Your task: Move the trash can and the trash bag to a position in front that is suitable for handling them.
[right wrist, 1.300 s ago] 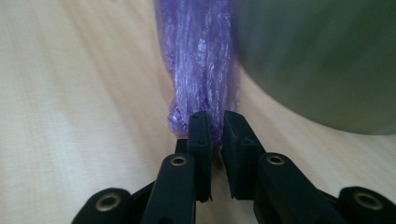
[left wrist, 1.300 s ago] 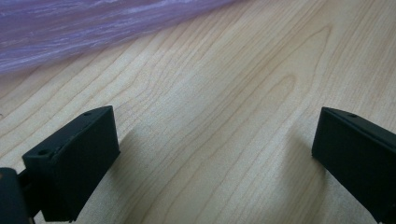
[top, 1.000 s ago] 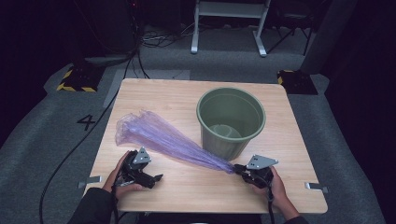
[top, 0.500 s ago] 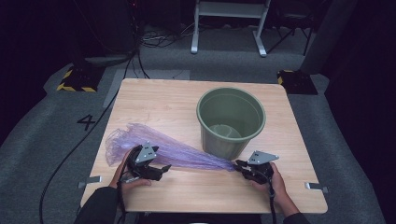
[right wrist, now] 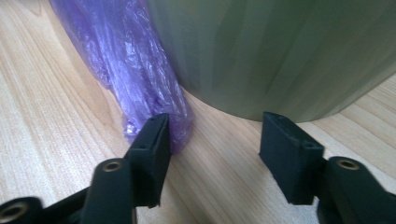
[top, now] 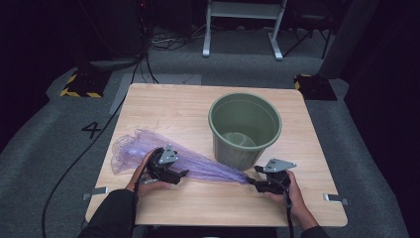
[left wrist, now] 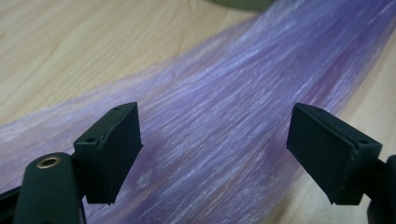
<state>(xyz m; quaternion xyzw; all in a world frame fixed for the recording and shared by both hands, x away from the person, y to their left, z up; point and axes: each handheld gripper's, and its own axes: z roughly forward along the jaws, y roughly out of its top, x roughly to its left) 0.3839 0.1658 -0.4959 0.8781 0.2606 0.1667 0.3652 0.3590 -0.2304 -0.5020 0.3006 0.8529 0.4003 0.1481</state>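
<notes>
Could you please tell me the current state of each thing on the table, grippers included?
Purple bag: lying flat, stretched across the table, narrow end beside the bin.
Green bin: upright, no liner.
Left gripper: open, over the bag.
Right gripper: open, at the bag's narrow end.

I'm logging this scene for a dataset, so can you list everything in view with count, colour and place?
Plastic bag: one, translucent purple, lying stretched across the near half of the table, its narrow end by the bin's base.
Bin: one, olive green, upright at the table's centre-right.
Table: one, light wood.
Floor: grey carpet, marked with a 4 at left.
Hazard-striped blocks: two, black and yellow, on the floor at the table's far corners.
White frame: one, on the floor beyond the table.
Left gripper: black, open, over the bag's wide part.
Right gripper: black, open, at the bag's narrow end.
</notes>
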